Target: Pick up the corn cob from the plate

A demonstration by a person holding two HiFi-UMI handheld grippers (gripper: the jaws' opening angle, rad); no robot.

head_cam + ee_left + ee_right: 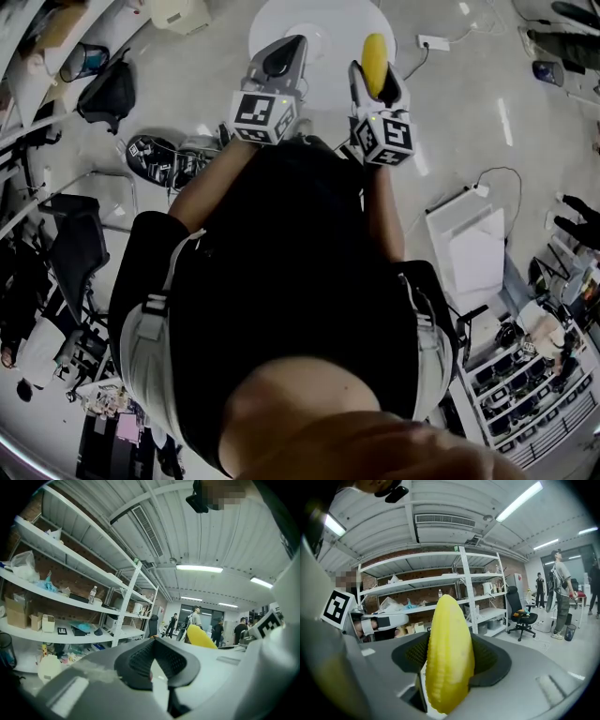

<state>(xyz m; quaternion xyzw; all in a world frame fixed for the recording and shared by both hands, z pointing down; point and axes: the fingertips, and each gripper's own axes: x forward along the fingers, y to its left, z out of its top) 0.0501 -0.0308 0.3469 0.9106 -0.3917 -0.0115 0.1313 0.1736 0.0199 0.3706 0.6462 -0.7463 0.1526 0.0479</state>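
My right gripper (377, 77) is shut on the yellow corn cob (375, 58), held raised in front of the person's chest. In the right gripper view the corn cob (448, 658) stands upright between the dark pads (487, 660) and sticks out well past them. My left gripper (279, 64) is level with it on the left, its jaws together with nothing between them. In the left gripper view, the corn cob's tip (200, 637) shows beyond the shut left gripper (152, 660). No plate is in view.
A round white table (314, 23) stands on the floor ahead, past both grippers. White shelf racks (70, 597) with boxes and bottles line the brick wall. An office chair (520, 611) and several standing people (560, 597) are farther off. Cables and a white box (473, 239) lie on the floor.
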